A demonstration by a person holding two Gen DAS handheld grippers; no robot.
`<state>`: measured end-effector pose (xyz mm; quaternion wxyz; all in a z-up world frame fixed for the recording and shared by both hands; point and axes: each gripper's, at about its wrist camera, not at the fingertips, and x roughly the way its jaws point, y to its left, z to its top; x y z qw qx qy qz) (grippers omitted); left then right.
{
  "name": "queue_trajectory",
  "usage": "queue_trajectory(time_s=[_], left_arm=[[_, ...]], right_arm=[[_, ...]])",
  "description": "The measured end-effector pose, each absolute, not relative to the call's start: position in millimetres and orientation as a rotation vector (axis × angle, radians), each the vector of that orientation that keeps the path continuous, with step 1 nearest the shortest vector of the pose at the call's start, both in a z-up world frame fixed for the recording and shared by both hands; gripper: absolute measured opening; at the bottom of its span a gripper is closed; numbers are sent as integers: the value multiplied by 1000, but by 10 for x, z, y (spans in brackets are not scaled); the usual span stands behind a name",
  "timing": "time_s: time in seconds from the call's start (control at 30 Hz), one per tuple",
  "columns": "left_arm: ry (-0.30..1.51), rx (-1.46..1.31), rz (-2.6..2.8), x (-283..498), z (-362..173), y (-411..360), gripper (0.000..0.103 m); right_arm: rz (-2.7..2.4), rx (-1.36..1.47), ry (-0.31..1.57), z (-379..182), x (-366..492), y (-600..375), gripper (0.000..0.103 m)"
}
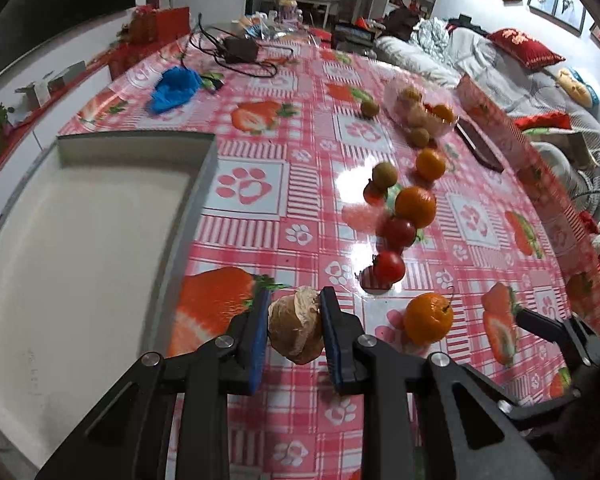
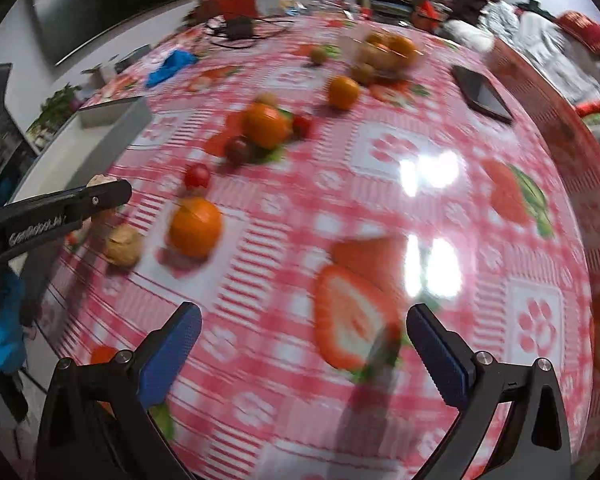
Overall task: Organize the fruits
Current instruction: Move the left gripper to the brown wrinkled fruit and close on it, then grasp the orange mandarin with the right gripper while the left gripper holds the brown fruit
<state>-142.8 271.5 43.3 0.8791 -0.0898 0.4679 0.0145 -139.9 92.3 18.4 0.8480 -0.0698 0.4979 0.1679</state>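
My left gripper [image 1: 296, 300] is shut on a brown fruit with a cracked shell [image 1: 294, 332], held just above the tablecloth beside the white tray [image 1: 204, 184]. The tray holds nothing. Loose on the cloth ahead are oranges [image 1: 428, 318] [image 1: 415, 206] [image 1: 431, 164], red tomatoes [image 1: 389, 266] [image 1: 398, 232] and brown fruits [image 1: 385, 175] [image 1: 370, 108]. My right gripper [image 2: 303, 312] is open over a printed strawberry with nothing between its fingers. In the blurred right wrist view the left gripper [image 2: 100, 196] sits at the left, near an orange [image 2: 196, 226] and a tomato [image 2: 197, 176].
A clear bag of fruit [image 1: 420, 108] lies at the far right of the table next to a dark phone [image 1: 478, 144]. A blue cloth [image 1: 174, 88] and a black charger with cables [image 1: 240, 50] lie at the back. The table edge runs along the right, with a sofa beyond it.
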Motion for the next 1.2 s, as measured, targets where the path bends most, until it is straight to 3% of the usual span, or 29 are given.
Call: queue_trajectory(time_s=[0.33, 0.43, 0.5, 0.53, 0.63, 1.2], left_arm=[[945, -205, 86, -1733, 619, 2964, 28], [943, -200, 99, -1815, 639, 3009, 28], [941, -195, 103, -1861, 642, 3027, 28], [940, -191, 108, -1883, 640, 3033, 28], [947, -191, 114, -1926, 620, 3049, 28], [933, -188, 119, -2034, 664, 3061, 28]], right_arm=[[424, -193, 1050, 171, -1149, 1443, 101], [431, -200, 1084, 94, -1112, 1549, 83], [415, -244, 1064, 86, -1146, 1617, 83], [415, -252, 1054, 89, -1167, 1625, 77], [421, -241, 1039, 132, -1186, 1609, 38], [443, -79, 1070, 285, -1247, 1234, 38]])
